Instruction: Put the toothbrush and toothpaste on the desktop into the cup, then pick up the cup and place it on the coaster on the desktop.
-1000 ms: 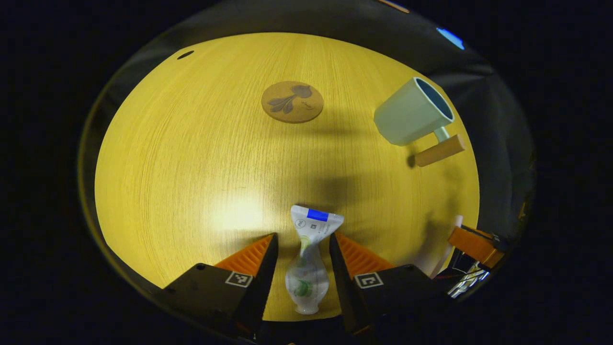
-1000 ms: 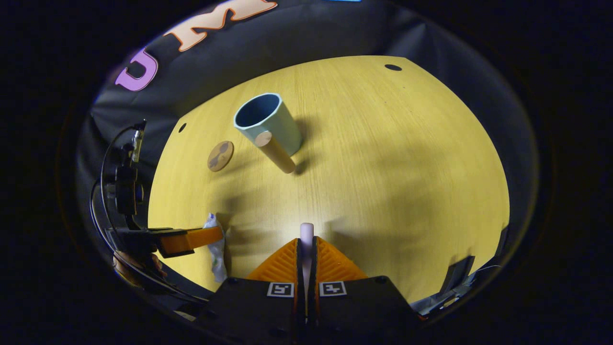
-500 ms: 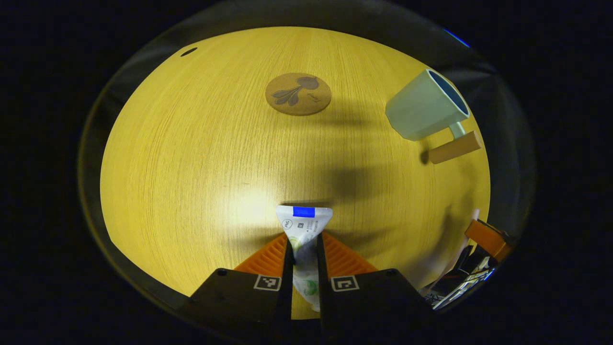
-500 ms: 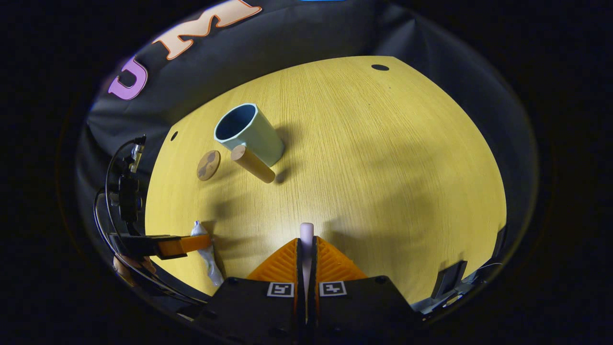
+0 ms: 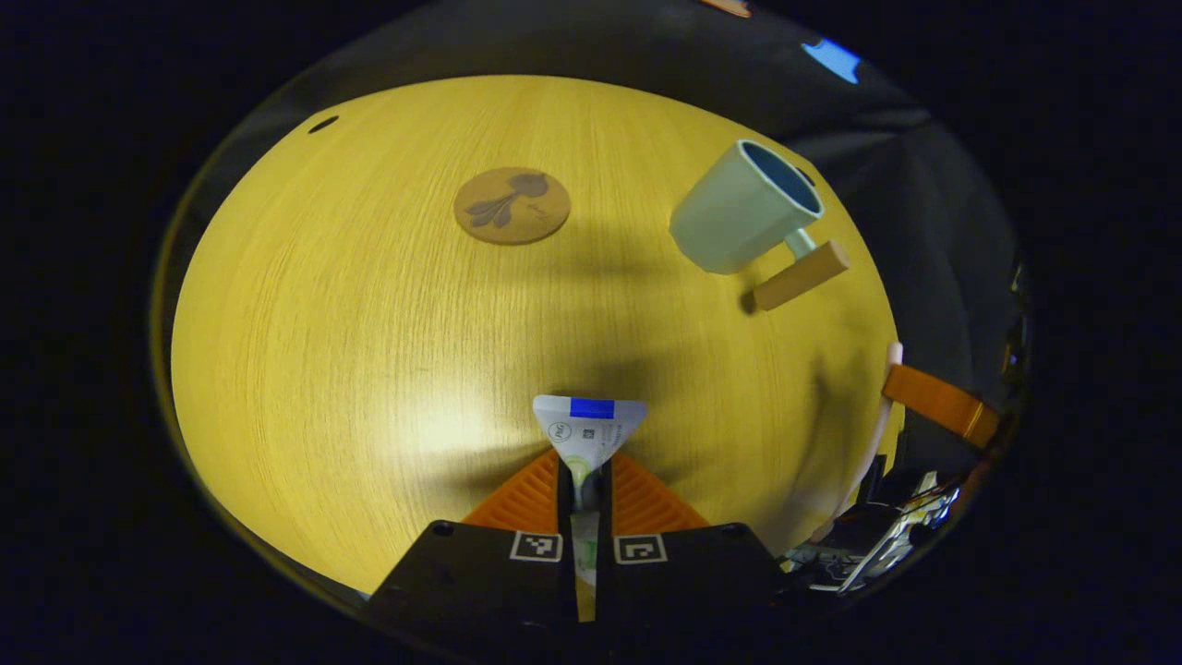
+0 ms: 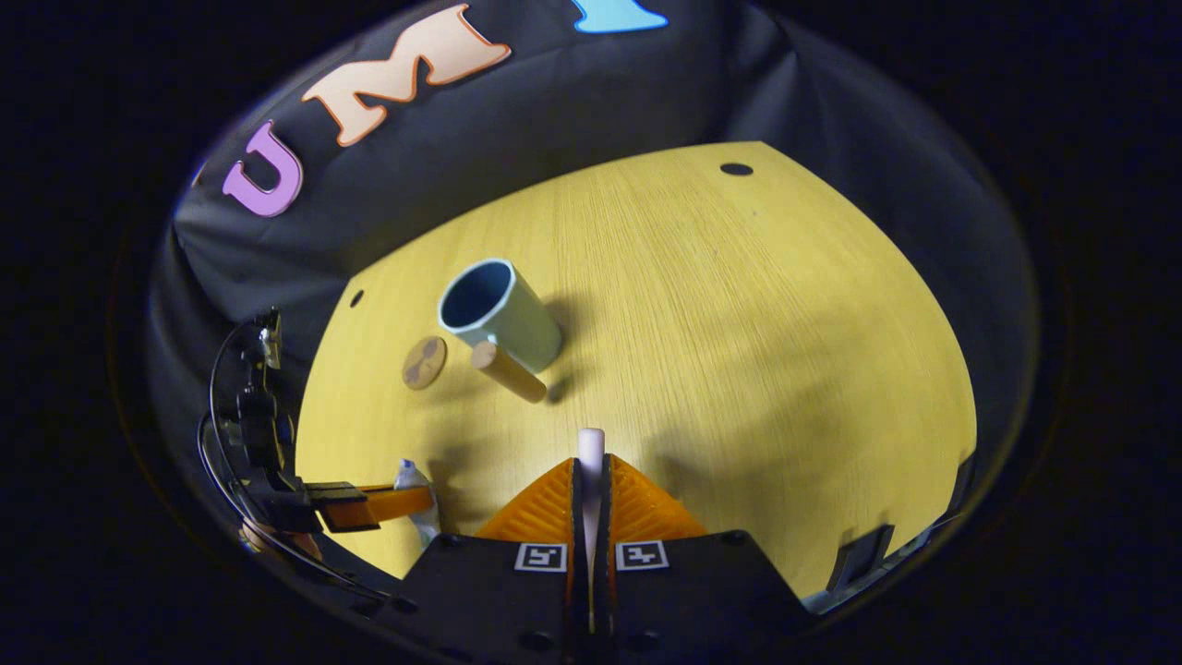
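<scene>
The left gripper (image 5: 584, 480) has just clamped the white toothpaste tube (image 5: 588, 427) at frame bottom, ready for the pale green cup (image 5: 743, 220) upper right, while the right gripper (image 6: 591, 485) grips the pale toothbrush (image 6: 591, 445).

Yellow wooden desktop (image 5: 369, 305), black cloth wall (image 6: 591, 120)

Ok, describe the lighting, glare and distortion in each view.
Left gripper view: a bright glare patch on the desktop left of the toothpaste; soft shadows behind the cup; fisheye bows the table edge. Right gripper view: glare near the toothbrush tip, broad shadows at right, same bulging distortion.
</scene>
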Demonstrator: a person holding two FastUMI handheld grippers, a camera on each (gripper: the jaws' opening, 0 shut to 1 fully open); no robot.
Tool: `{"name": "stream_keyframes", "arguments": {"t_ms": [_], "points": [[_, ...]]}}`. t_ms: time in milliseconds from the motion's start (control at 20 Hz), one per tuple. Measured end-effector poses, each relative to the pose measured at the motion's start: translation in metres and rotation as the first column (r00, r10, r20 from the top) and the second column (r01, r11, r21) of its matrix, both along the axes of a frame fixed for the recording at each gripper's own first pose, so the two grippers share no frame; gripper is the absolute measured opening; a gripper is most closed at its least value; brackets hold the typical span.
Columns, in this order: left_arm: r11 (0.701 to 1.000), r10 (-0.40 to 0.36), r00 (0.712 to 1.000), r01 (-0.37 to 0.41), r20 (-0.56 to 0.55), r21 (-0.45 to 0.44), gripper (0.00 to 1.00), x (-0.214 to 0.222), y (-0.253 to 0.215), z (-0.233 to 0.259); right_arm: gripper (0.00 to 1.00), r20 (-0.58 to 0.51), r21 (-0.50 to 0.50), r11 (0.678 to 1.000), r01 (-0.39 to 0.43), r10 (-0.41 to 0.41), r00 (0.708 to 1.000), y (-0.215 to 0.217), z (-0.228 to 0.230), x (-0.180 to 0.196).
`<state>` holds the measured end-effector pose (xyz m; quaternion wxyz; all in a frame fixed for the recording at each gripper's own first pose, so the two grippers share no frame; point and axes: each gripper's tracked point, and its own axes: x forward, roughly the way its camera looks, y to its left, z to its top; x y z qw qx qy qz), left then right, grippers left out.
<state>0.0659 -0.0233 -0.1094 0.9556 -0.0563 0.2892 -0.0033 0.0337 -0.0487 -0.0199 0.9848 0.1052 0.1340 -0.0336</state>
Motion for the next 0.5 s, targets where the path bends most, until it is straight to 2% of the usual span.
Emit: {"name": "stream_keyframes", "arguments": {"t_ms": [100,200,350,500], "points": [[0.999,-0.030,0.996,0.027,0.082,0.031,0.05,-0.001,-0.002,0.023,0.05,0.107,-0.026,0.999,-0.020,0.022,0.994,0.006,0.029,-0.001],[0.999,-0.040,0.986,0.036,0.165,0.028,0.05,0.000,-0.007,0.048,0.05,0.219,-0.033,0.998,-0.052,0.058,0.974,0.019,0.062,-0.005],[0.998,-0.050,0.959,0.061,0.279,-0.030,0.04,-0.003,-0.015,0.088,0.05,0.371,-0.053,0.995,-0.079,0.094,0.924,0.029,0.109,-0.008],[0.992,-0.070,0.911,0.108,0.407,-0.071,0.04,-0.002,-0.022,0.131,0.05,0.474,-0.066,0.990,-0.123,0.140,0.869,0.044,0.153,-0.010]]}}
